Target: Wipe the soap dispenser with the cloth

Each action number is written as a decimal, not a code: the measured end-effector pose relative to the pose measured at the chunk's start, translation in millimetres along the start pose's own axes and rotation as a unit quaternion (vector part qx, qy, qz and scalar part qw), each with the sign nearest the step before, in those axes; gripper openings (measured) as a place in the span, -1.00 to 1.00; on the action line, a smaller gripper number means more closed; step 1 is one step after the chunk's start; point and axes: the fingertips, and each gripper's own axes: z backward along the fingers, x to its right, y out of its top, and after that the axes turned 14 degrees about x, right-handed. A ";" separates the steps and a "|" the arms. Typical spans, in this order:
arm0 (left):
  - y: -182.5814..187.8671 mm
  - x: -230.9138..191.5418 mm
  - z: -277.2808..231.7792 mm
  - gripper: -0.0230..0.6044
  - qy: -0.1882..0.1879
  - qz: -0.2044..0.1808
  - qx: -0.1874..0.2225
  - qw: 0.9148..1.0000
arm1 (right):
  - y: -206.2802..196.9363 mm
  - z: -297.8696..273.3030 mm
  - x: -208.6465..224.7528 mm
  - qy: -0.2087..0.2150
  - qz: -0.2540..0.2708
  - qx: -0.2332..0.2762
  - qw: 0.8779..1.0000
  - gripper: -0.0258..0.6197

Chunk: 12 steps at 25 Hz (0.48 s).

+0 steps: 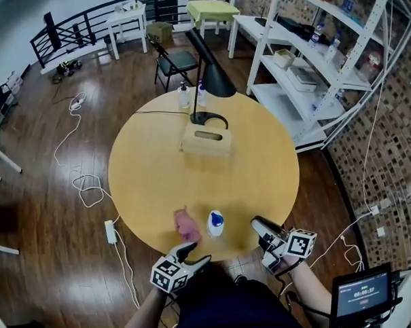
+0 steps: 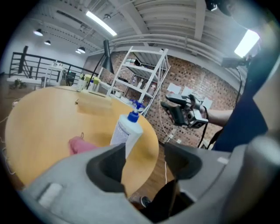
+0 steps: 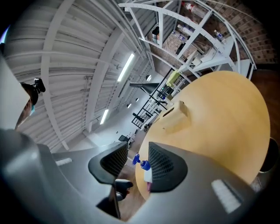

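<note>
A white soap dispenser with a blue pump stands near the front edge of the round wooden table. A crumpled pink cloth lies just left of it. My left gripper hovers off the table edge below the cloth, open and empty. In the left gripper view the dispenser and the cloth lie beyond the jaws. My right gripper is at the table edge right of the dispenser, open with nothing held. In the right gripper view the blue pump shows far off through the gap.
A black desk lamp and a wooden tissue box stand at the far side of the table, with two bottles behind. A white shelf unit is at the right. A power strip and cables lie on the floor.
</note>
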 end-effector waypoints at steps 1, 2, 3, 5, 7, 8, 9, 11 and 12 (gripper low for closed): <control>7.6 7.4 5.0 -0.05 -0.003 -0.013 0.010 1.000 | 4.7 4.2 -5.4 0.004 0.011 0.013 1.000 -0.46; 16.7 16.4 8.6 -0.07 -0.005 -0.023 0.020 1.000 | 9.9 7.6 -11.1 0.010 0.022 0.026 0.999 -0.46; 26.3 27.7 12.2 -0.09 -0.003 -0.028 0.033 0.999 | 14.2 11.2 -17.9 0.017 0.033 0.034 0.999 -0.47; 43.8 55.5 20.3 -0.13 0.011 -0.034 0.069 0.997 | 19.3 23.0 -36.0 0.039 0.054 0.039 0.997 -0.51; 60.2 91.3 24.6 -0.16 0.025 -0.044 0.112 0.992 | 23.9 45.3 -58.1 0.066 0.081 0.042 0.994 -0.60; 69.1 111.8 24.6 -0.17 0.027 -0.051 0.128 0.990 | 26.4 59.5 -68.8 0.078 0.095 0.047 0.991 -0.67; 78.7 132.7 23.5 -0.18 0.029 -0.060 0.139 0.988 | 28.4 74.3 -78.6 0.089 0.108 0.054 0.989 -0.73; 93.7 173.1 20.1 -0.19 0.030 -0.076 0.152 0.985 | 29.1 102.7 -94.9 0.108 0.135 0.070 0.983 -0.84; 95.7 192.1 18.3 -0.19 0.029 -0.083 0.158 0.984 | 27.2 116.5 -100.8 0.117 0.150 0.074 0.979 -0.86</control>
